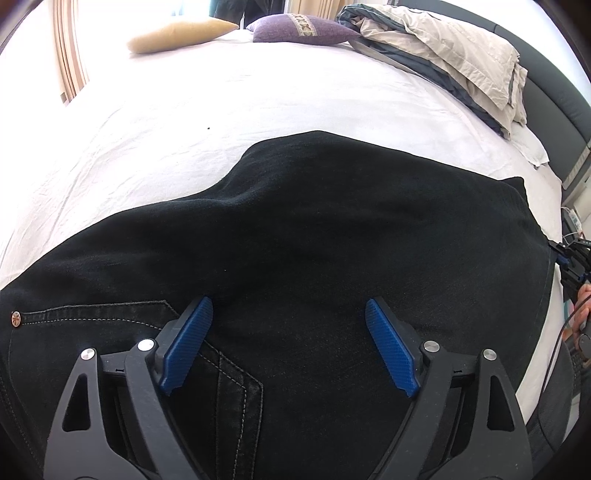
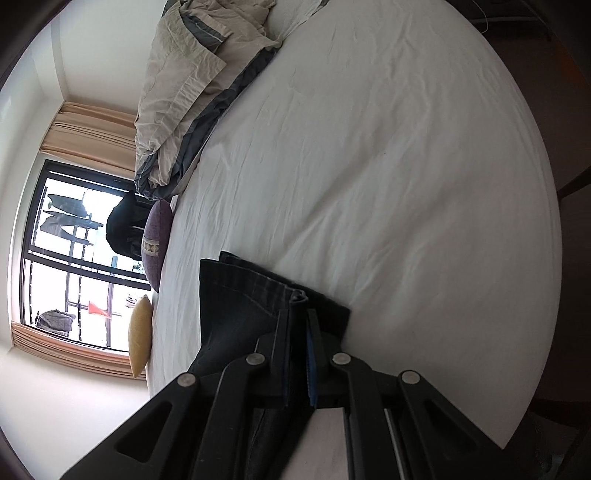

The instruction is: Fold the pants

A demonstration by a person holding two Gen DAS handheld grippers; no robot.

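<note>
Pants (image 1: 314, 229), black denim, spread flat on white bed sheet (image 1: 184, 122), filling the near half of the left wrist view; back pocket stitching and a copper rivet (image 1: 16, 318) at lower left. Left gripper (image 1: 290, 343) hovers over the waist end, blue fingers (image 1: 186, 343) spread wide, nothing between them; cannot tell if the tips touch the fabric. Right gripper (image 2: 297, 354) has its fingers pinched narrow on the hem end of a pant leg (image 2: 251, 291), cloth clamped between the pads, hem folds bunched just past the tips. In the left wrist view the right gripper shows small at the far right edge, at the pants' corner, with part of a person's hand (image 1: 583, 310) behind it. Around the pants: sheet wrinkled, mostly bare. At the bed's far side, a beige and grey duvet (image 1: 443, 55) is piled in a heap, a purple cushion (image 1: 299, 29) beside it, then a yellow cushion (image 1: 177, 33). Dark headboard (image 1: 554, 103) beyond the duvet. Window (image 2: 74, 266) with peach curtains (image 2: 92, 133) behind the cushions, clothes hanging outside.
</note>
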